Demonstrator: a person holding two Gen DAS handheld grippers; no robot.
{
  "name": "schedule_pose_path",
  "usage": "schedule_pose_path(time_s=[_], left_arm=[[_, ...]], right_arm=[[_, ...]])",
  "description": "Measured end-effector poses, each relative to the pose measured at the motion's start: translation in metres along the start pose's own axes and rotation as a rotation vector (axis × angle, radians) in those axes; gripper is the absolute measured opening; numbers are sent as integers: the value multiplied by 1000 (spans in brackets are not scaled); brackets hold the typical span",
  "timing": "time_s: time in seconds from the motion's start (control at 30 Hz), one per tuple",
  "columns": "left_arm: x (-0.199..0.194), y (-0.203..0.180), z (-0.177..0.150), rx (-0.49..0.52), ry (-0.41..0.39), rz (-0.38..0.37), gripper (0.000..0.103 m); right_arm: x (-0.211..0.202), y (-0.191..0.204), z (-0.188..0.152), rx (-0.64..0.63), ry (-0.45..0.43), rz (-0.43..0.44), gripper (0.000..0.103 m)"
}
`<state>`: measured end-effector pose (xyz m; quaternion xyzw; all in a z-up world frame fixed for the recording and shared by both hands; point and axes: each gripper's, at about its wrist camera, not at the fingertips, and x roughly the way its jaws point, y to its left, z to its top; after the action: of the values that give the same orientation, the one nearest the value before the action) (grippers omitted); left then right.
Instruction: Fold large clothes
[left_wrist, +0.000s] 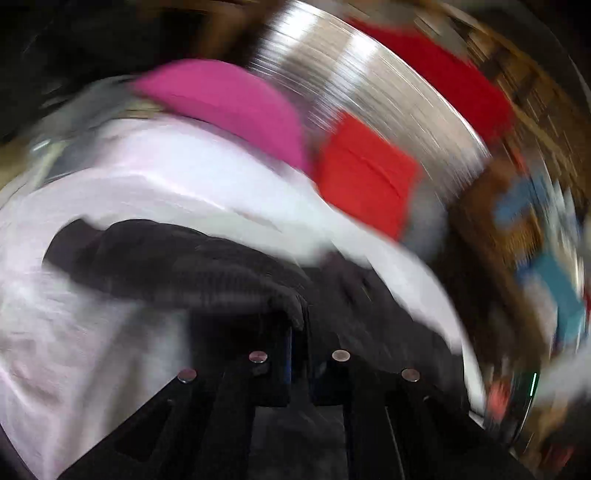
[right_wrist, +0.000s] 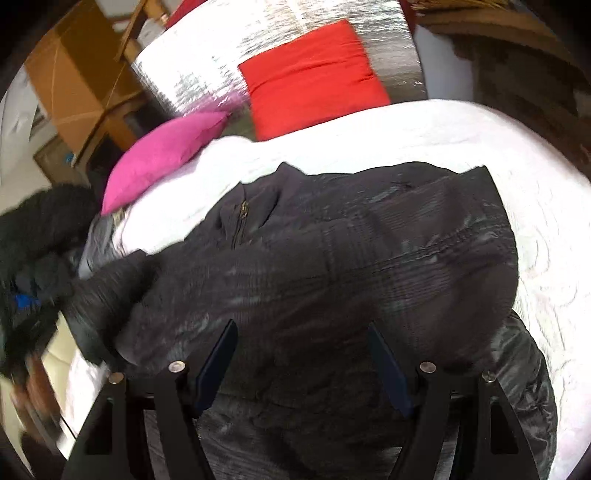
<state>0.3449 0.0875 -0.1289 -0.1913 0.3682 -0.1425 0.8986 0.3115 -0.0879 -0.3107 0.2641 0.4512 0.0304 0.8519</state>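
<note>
A large black jacket (right_wrist: 351, 240) lies spread on a white quilt (right_wrist: 480, 140), with its zip showing near the collar. My right gripper (right_wrist: 303, 343) hovers just above the jacket's near part, jaws wide apart and nothing between them. One sleeve (right_wrist: 107, 291) is drawn out to the left, towards a blurred hand (right_wrist: 29, 387) at the frame's edge. The left wrist view is heavily smeared. In it my left gripper (left_wrist: 298, 325) has its jaws together, pinching a fold of the black jacket (left_wrist: 177, 266) that drapes over the fingertips, with the white quilt (left_wrist: 92, 332) behind.
A pink pillow (right_wrist: 166, 155) and a red pillow (right_wrist: 314, 74) lie at the quilt's far side against a shiny silver sheet (right_wrist: 207, 55). Both pillows, pink (left_wrist: 229, 103) and red (left_wrist: 362, 177), also show in the left wrist view. A brown cardboard box (right_wrist: 74, 74) stands at the far left.
</note>
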Motion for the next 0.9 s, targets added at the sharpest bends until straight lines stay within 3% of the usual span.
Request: schedule_pose_path(time_s=[0.07,0.13,0.2,0.23,0.27,0.33,0.37,0.4,0.47,0.57,0.63,0.7,0.77,0.9], left_arm=[[28,-28,-20,80,97,5,6],[69,-43,-53,121,243,83,6],[87,-35,-66,74,324,101,5],[86,-29,-67,26,349,73,6],[81,-25,-64,-20,367,40,14],[60,-16,-54,-107,410,-67,48],[46,-9,-47,-150,403,-109,74],[29,-1,-40,-185,356,-127,80],[-2,12,-22,-217,240,-136,80],[-24,50,-6,-316,139,-95,80],[-24,73,-4,-402,119,-60,80],[-8,102,-1,-551,122,-78,79],[0,119,-1,-637,100,-92,79],[30,133,-2,-723,85,-73,78]], right_arm=[[-2,-4,1,25,0,19,75],[-3,-5,2,39,10,30,75],[2,-5,1,46,47,44,75],[4,-6,1,51,60,49,75],[6,-6,0,55,72,49,75],[9,-4,0,52,94,54,75],[9,-3,-1,50,99,61,75],[8,-2,-1,51,99,70,75],[6,1,-1,52,96,85,75],[1,7,-3,43,88,107,75],[-1,13,-6,30,81,122,75],[-2,20,-9,13,73,127,75],[-4,25,-11,-2,65,128,75],[-3,28,-12,-12,62,126,75]])
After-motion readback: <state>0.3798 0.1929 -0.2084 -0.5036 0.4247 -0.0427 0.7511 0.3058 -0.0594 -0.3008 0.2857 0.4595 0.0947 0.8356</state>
